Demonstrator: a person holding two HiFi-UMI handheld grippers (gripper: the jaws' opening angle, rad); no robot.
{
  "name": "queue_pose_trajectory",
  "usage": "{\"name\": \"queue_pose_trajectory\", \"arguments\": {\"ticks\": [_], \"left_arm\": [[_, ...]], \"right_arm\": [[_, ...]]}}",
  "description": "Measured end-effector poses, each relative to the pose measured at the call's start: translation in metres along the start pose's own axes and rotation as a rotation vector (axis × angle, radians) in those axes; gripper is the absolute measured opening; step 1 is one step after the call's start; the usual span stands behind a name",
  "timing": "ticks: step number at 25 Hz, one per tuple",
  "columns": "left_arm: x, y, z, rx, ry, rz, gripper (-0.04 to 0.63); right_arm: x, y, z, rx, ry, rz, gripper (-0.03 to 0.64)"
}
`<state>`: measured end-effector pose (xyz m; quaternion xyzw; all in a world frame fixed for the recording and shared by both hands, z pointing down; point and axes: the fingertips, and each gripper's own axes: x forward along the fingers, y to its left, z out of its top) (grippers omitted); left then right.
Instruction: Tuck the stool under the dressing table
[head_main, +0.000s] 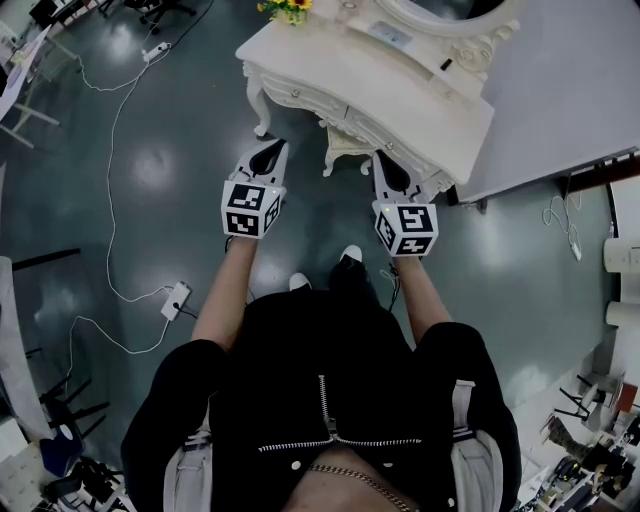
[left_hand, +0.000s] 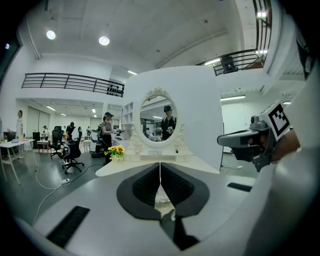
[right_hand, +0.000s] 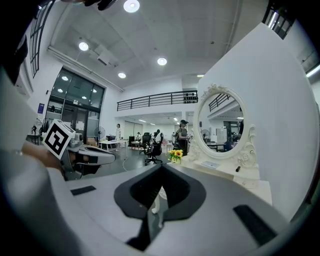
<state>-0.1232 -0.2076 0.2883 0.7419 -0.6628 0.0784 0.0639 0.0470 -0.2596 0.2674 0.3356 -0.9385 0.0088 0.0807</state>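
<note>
The cream dressing table (head_main: 400, 90) with an oval mirror (left_hand: 156, 117) stands against a white partition. The cream stool (head_main: 345, 150) sits under the table's front edge, with only its carved legs and part of its seat showing. My left gripper (head_main: 272, 150) hangs just left of the stool with its jaws shut and nothing in them. My right gripper (head_main: 386, 165) is at the stool's right side, over the table's edge, also shut and empty. In the left gripper view the left gripper (left_hand: 160, 167) points at the table. The right gripper (right_hand: 161, 172) points the same way.
A vase of yellow flowers (head_main: 287, 8) stands on the table's left end. A white power strip (head_main: 175, 298) and its cable (head_main: 110, 200) lie on the grey floor to the left. The white partition (head_main: 560, 100) is on the right, with office chairs (left_hand: 72, 152) farther back.
</note>
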Motion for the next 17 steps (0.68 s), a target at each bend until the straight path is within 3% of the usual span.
{"name": "queue_pose_trajectory", "arguments": {"ticks": [17], "left_arm": [[-0.008,0.004,-0.005,0.003,0.005,0.001,0.023]], "right_arm": [[0.004,0.011,0.001,-0.009,0.001,0.01,0.002]]}}
